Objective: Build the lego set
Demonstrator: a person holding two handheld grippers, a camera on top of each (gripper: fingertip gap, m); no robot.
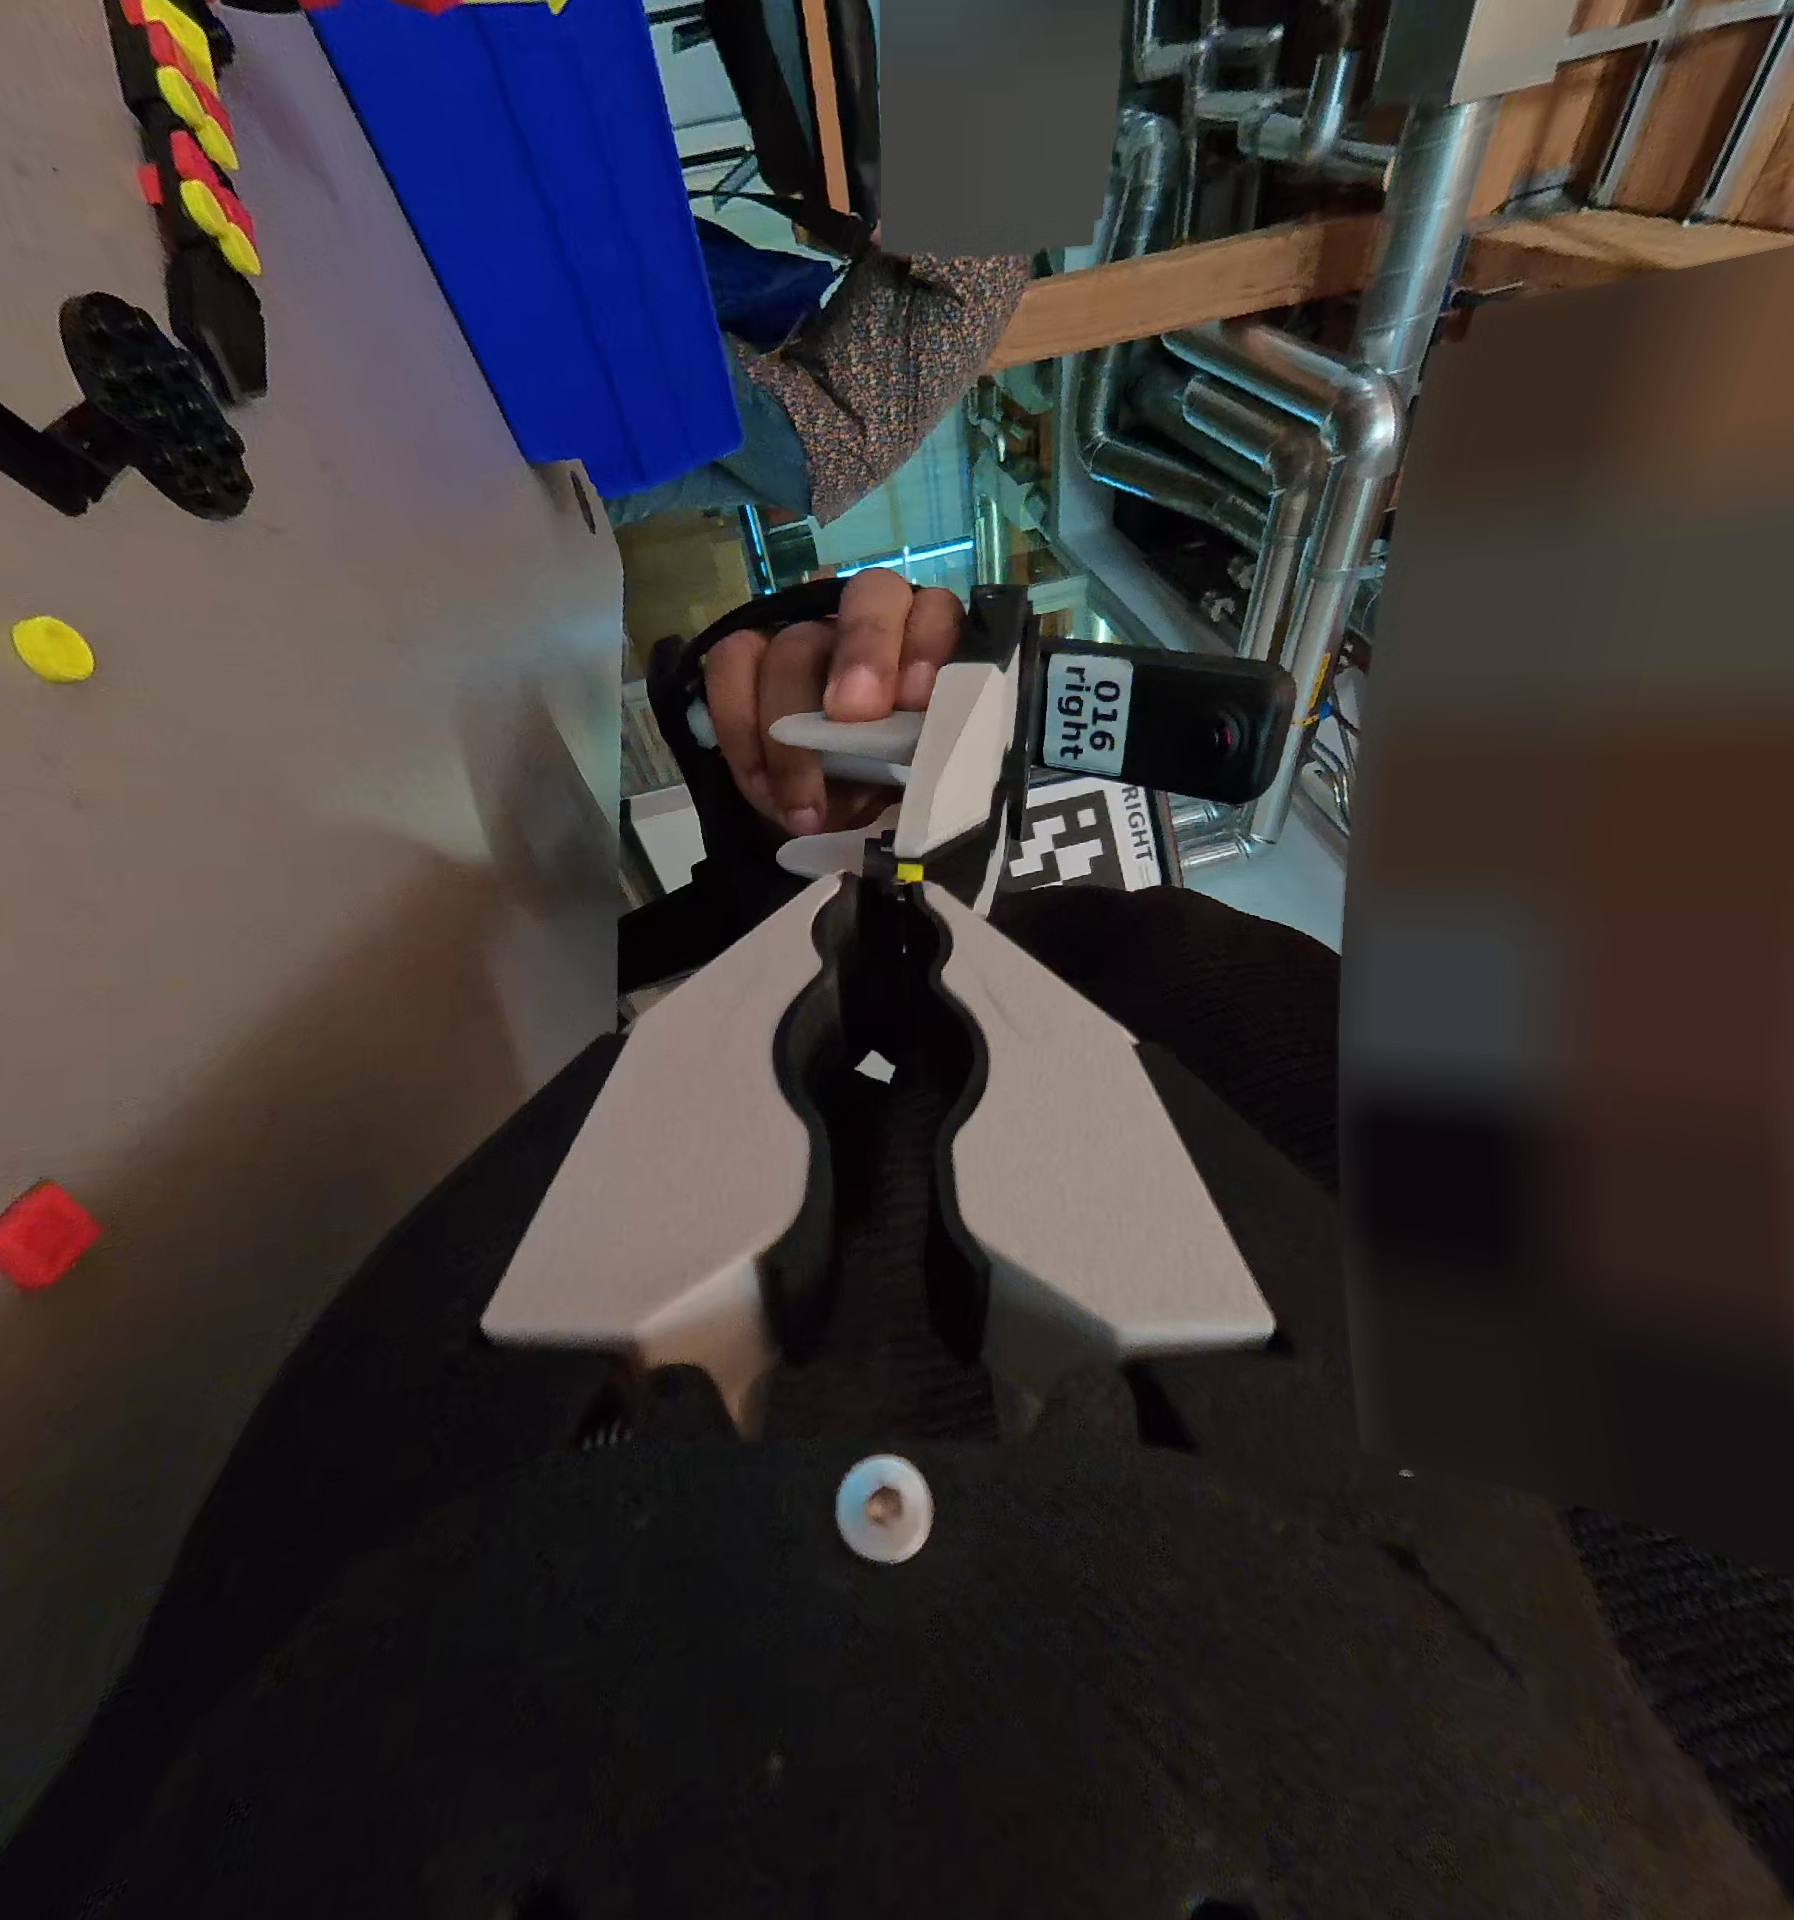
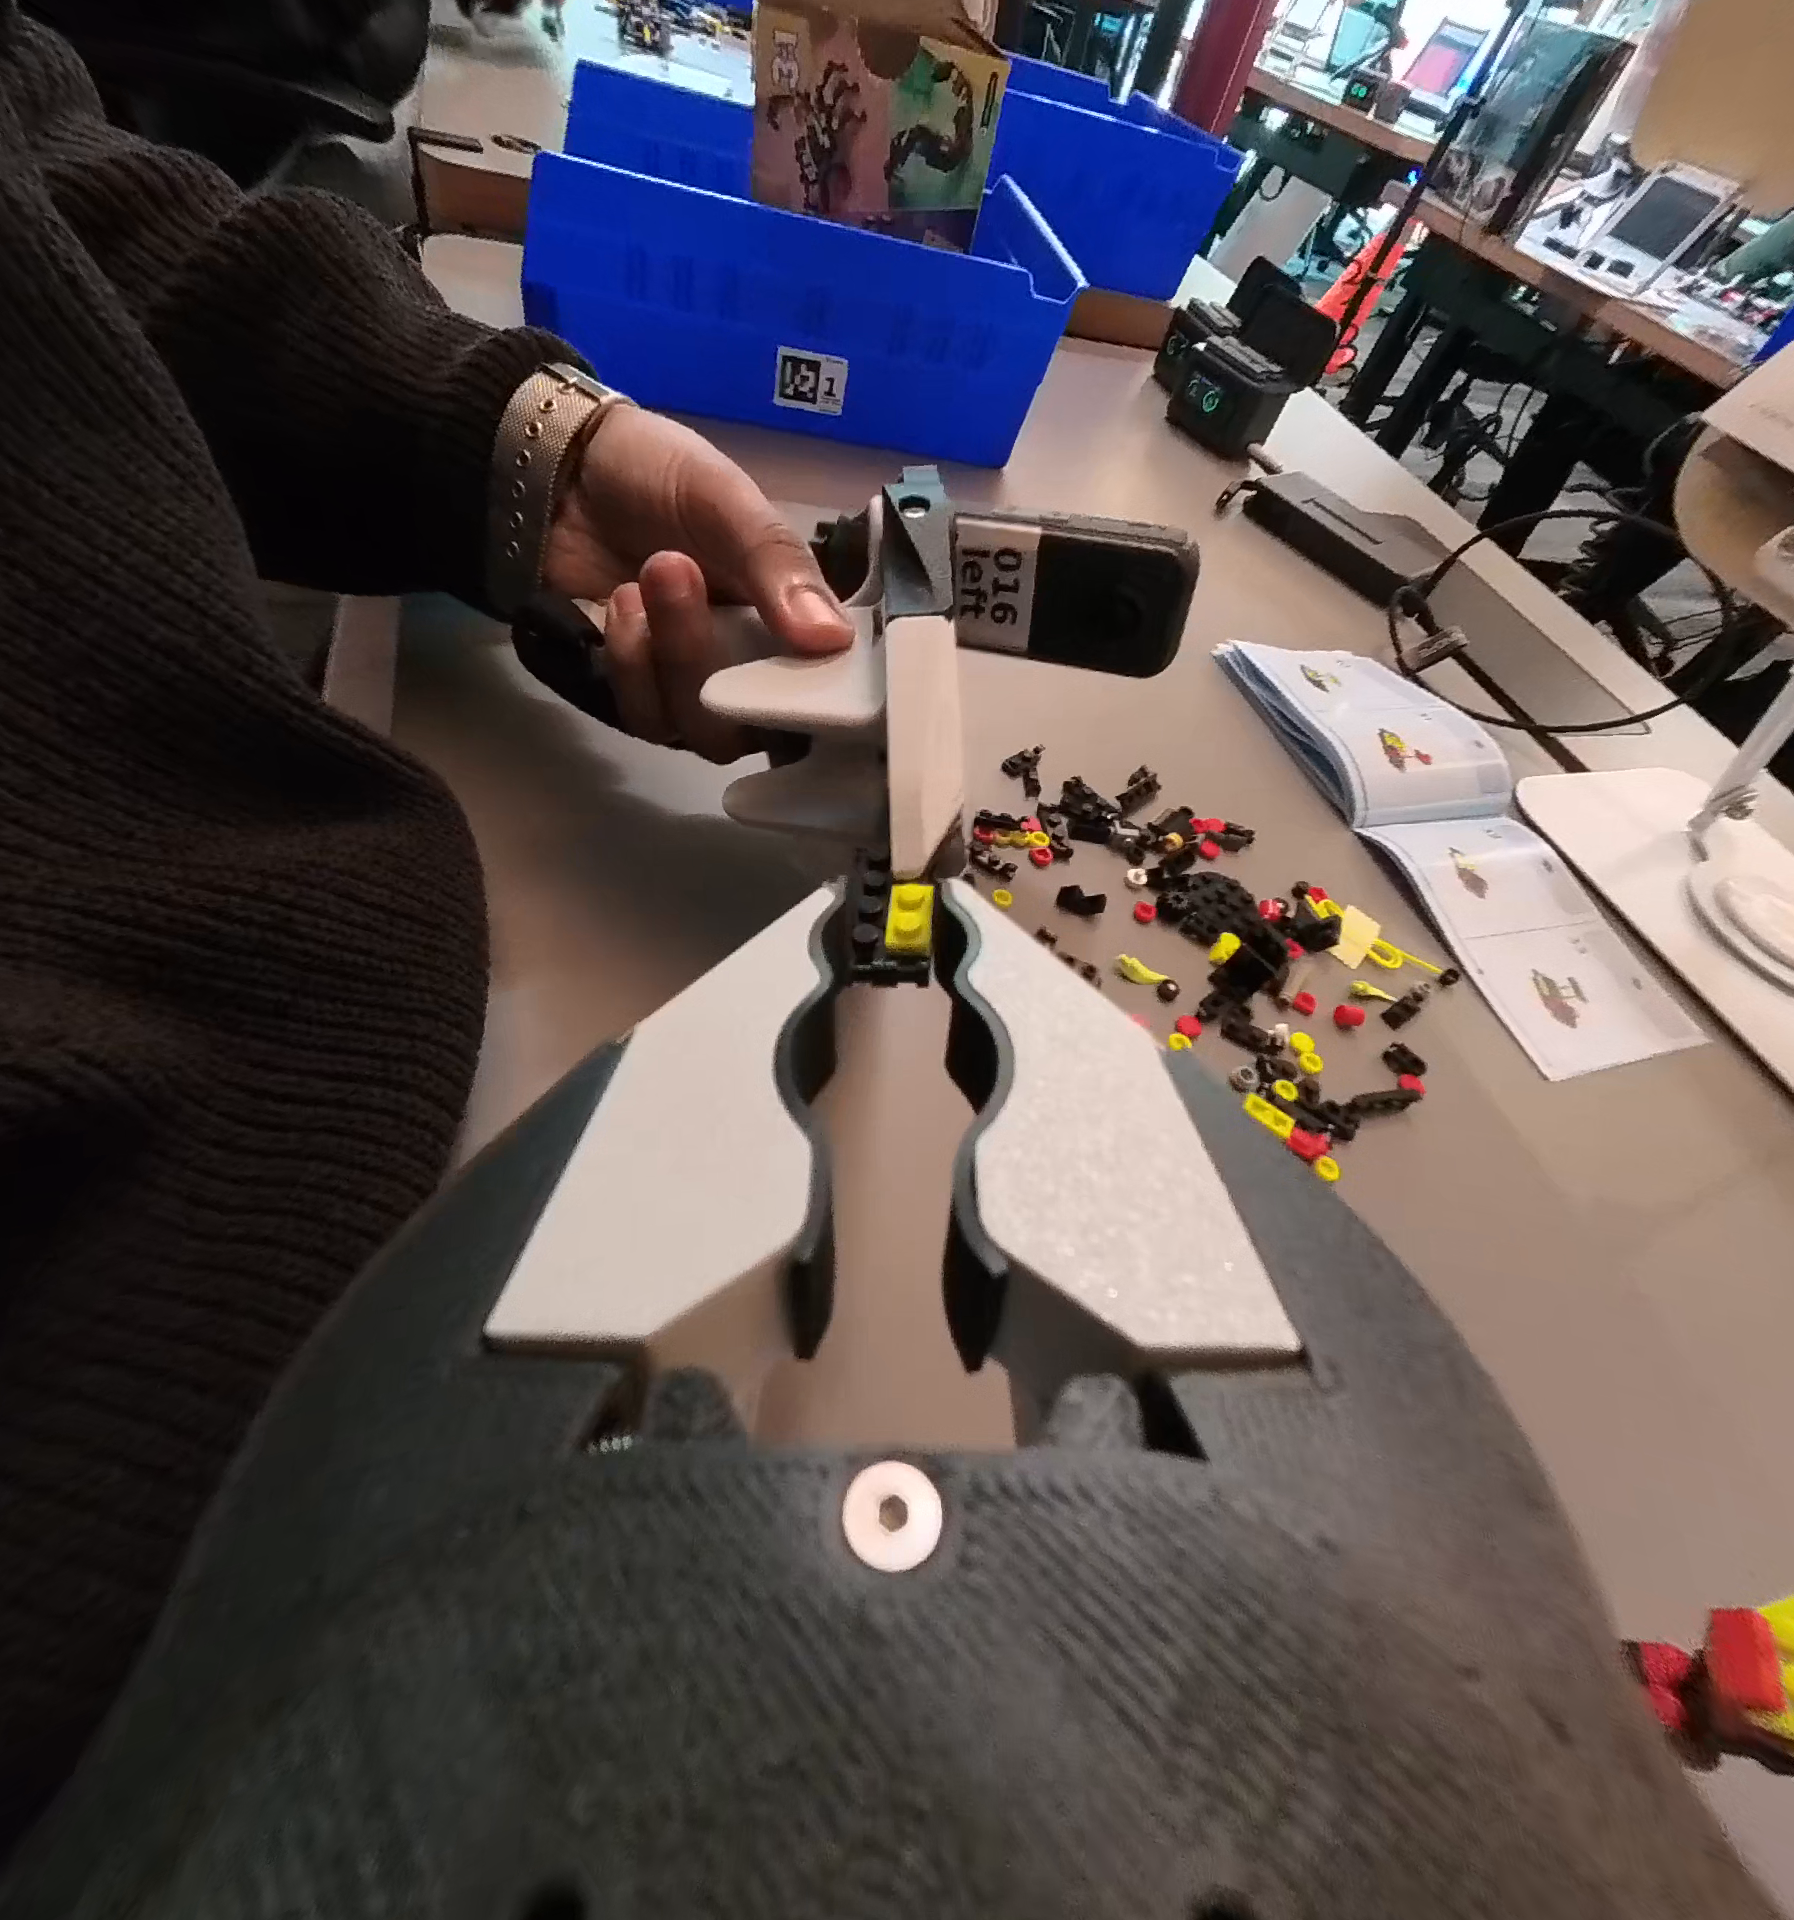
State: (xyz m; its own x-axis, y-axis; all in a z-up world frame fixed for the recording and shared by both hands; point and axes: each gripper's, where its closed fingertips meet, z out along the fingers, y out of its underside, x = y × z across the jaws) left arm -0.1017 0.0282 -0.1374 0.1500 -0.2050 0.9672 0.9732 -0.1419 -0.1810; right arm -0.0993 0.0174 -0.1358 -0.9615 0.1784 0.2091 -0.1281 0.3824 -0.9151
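**Black, yellow and red on grey**

The right hand-held gripper (image 2: 888,940) has pale grey fingers on a black, ribbed-textured body; the left hand-held gripper (image 1: 891,883) has the same colours. Between them sits a black plate (image 2: 877,935) topped by a yellow brick (image 2: 909,917). The surface (image 2: 1495,1299) is a dull grey-beige. Loose pieces (image 2: 1225,956) on it are black, yellow and red. The bin (image 2: 768,301) is bright blue with a small black-and-white patterned sticker. The booklet (image 2: 1444,831) has pale blue-white pages with small coloured pictures. The sleeve (image 2: 145,727) is black rib knit; the watch strap (image 2: 529,457) is a metallic beige mesh.
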